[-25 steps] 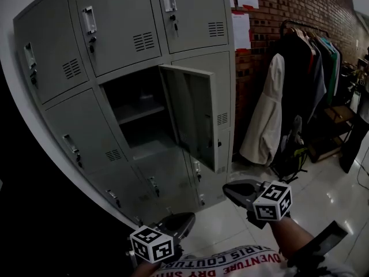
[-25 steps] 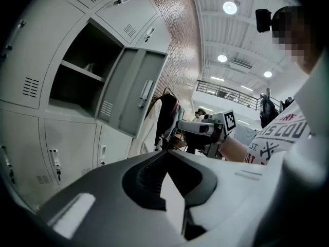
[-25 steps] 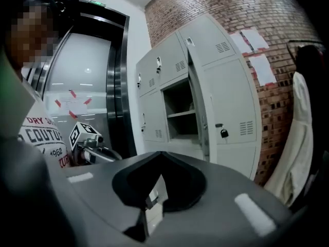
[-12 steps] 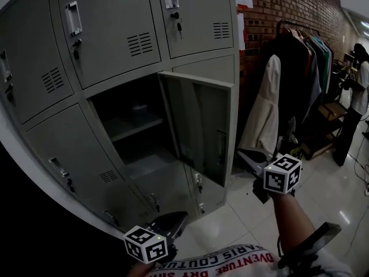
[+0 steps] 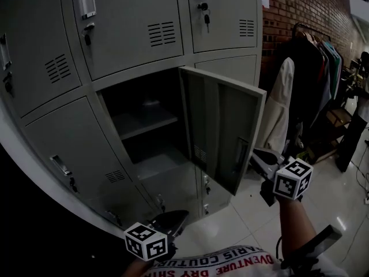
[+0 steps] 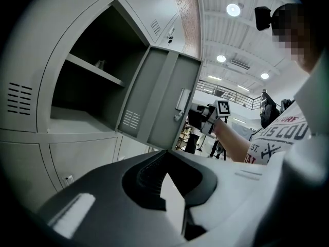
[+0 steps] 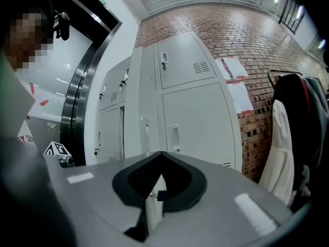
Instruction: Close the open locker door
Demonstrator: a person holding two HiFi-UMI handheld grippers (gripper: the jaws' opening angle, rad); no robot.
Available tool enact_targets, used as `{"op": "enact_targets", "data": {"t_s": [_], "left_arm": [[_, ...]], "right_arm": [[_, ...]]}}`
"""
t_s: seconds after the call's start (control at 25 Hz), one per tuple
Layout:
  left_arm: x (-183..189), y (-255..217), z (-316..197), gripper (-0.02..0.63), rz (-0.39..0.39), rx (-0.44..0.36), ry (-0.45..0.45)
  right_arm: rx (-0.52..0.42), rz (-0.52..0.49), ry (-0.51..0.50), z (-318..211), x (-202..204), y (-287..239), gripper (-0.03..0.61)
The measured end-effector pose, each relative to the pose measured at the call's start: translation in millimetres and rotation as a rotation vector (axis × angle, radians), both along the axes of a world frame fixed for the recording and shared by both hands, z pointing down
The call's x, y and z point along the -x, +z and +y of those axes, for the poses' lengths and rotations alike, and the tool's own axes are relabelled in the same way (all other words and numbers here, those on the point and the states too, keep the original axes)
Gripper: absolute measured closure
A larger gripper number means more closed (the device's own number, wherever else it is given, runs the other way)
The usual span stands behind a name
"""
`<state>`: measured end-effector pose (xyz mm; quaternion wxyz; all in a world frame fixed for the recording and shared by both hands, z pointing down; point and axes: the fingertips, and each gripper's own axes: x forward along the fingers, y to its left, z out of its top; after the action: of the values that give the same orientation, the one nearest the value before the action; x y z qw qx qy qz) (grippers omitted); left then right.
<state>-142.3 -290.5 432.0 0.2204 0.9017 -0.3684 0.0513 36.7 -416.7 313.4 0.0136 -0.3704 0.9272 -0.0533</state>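
- Head view: a bank of grey lockers fills the wall ahead, with a brick wall and a clothes rack to the right, over a glossy tiled floor.
- The right gripper is on an outstretched forearm, jaws pressed together and empty. The open locker door is just ahead and left of its tip.
- The left gripper is low by the torso, well below the door, clenched on nothing.
- Whether the right gripper touches the door edge is unclear.
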Motion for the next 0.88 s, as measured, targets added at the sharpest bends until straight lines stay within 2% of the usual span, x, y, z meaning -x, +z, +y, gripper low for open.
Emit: {"op": "enact_targets", "data": {"t_s": [0.4,0.64,0.88], "left_arm": [[32.7,0.6,5.2,0.609,0.013,-0.014,-0.029],[74.9,1.7,9.6,0.609,0.02,-0.017,-0.091],[127.2,-4.7,14.2,0.609,0.037,-0.042,-0.177]], "right_arm": [[-0.051,0.015,-0.152,46.6,75.9,-9.1,0.586],[-0.074,0.026,-0.283,62.3,145.2,-10.3,0.586],[-0.064,0.033,-0.386,56.3,216.6,-8.3,0.584]]}}
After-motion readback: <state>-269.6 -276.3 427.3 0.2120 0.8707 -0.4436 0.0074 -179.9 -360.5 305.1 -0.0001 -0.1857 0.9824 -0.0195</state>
